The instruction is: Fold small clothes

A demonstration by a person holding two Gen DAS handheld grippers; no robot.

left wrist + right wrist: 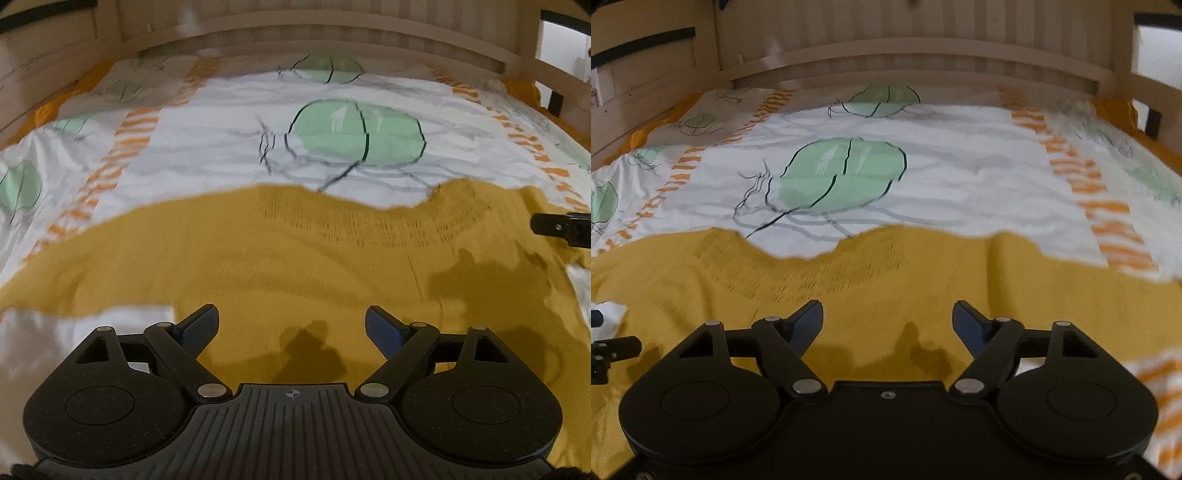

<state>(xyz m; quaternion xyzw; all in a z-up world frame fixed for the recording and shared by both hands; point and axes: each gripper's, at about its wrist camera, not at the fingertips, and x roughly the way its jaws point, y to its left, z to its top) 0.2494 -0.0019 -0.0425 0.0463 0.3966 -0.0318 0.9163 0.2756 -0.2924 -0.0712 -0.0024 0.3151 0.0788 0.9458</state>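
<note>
On the bed, over the patterned sheet (221, 122), I'm looking at a mustard knit top (295, 266) that's lying pretty much spread flat, neckline pointing away from me toward the wooden bed frame (332, 33). As far as I can tell no fold is in yet, so basically the whole job is still ahead: sides in, then bottom up, I'm guessing. Both tools are hovering low over the near part of the top, side by side, pointing forward. The left gripper (291, 325) is sitting with its fingers spread wide and nothing between them, and the right gripper (888, 319) is doing the same, wide and empty. Picture's a bit blurry, so I can't say if either is touching the fabric.
</note>
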